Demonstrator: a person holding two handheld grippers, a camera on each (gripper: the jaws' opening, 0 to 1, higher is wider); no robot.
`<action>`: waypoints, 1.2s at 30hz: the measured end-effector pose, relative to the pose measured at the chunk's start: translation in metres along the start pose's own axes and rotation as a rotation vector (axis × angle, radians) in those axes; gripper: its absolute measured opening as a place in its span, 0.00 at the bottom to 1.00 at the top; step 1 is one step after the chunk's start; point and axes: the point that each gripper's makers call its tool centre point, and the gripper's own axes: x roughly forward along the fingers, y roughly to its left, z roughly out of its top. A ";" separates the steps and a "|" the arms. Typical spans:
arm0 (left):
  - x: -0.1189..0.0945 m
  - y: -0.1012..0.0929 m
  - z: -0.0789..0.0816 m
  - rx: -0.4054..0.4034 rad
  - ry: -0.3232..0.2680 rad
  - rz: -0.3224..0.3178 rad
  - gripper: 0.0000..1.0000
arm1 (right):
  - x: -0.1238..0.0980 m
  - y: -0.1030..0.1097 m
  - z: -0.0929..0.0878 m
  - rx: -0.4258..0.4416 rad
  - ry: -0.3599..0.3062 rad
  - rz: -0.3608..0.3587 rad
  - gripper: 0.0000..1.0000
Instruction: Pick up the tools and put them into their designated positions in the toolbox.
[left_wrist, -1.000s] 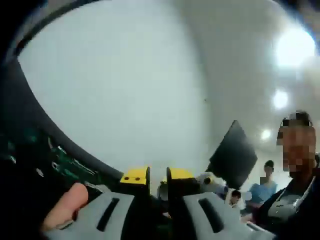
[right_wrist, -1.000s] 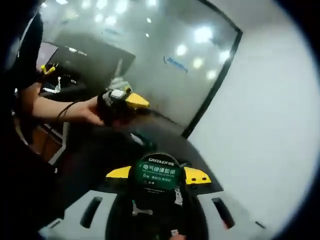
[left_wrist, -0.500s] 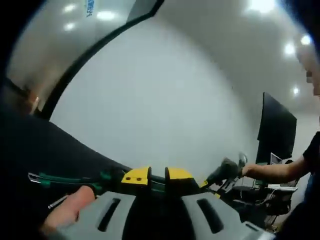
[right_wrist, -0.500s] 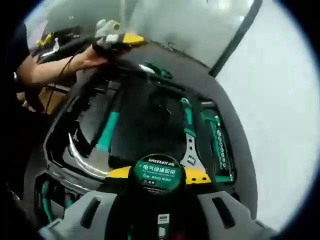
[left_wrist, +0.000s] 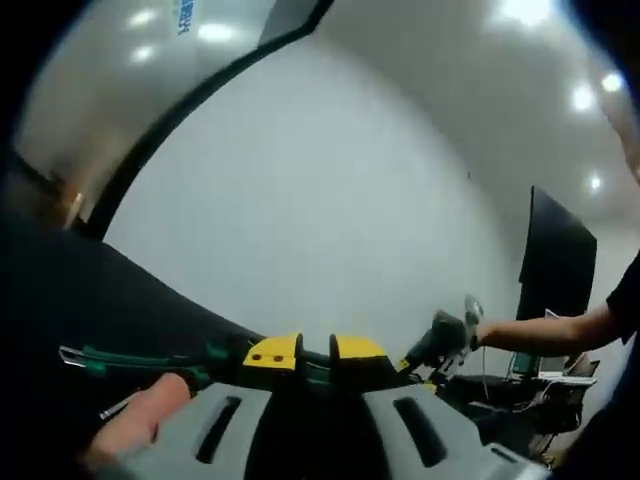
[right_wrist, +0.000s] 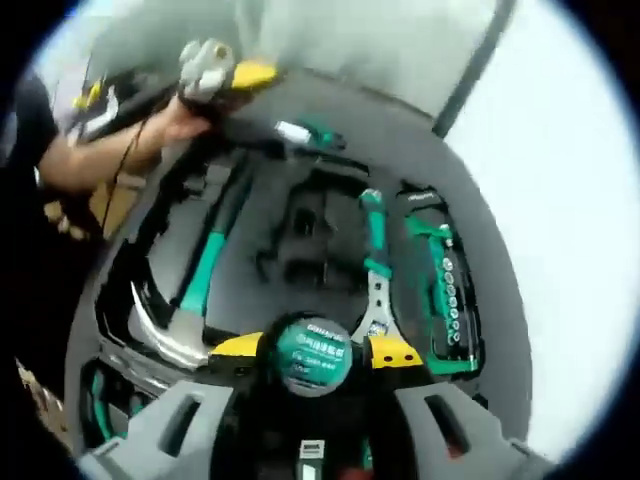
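Note:
My right gripper (right_wrist: 315, 355) is shut on a round green roll of tape (right_wrist: 312, 348) and hangs over the open black toolbox (right_wrist: 130, 300). In its foam tray lie a green-handled hammer (right_wrist: 200, 270), a wrench (right_wrist: 372, 265) and a green socket strip (right_wrist: 445, 290). Empty cut-outs (right_wrist: 300, 240) sit in the middle. A hand holds my left gripper (right_wrist: 215, 70) at the tray's far edge, near a small green-and-white tool (right_wrist: 300, 135). In the left gripper view, the left gripper (left_wrist: 316, 352) has its yellow jaws close together with nothing seen between them. A green-handled tool (left_wrist: 130, 358) lies beyond, and the right gripper (left_wrist: 445, 340) shows at the right.
The toolbox lies on a dark surface beside a white wall (right_wrist: 570, 200). A dark screen (left_wrist: 555, 265) stands at the far right in the left gripper view. A person's forearm (right_wrist: 90, 160) reaches over the tray's far left corner. A fingertip (left_wrist: 140, 420) rests by the left gripper's body.
The right gripper view has tipped further down over the tray, and the tape roll now looks smaller and turned in the jaws. The left gripper view has barely shifted.

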 end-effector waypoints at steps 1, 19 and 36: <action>0.000 -0.001 -0.002 0.006 0.007 0.004 0.13 | -0.004 -0.002 0.003 0.028 -0.030 0.001 0.36; 0.001 0.005 -0.009 0.025 0.043 0.008 0.13 | 0.009 0.001 -0.011 0.371 -0.317 -0.348 0.00; 0.002 0.004 -0.016 0.057 0.075 0.013 0.13 | 0.021 0.008 -0.005 0.290 -0.385 -0.358 0.00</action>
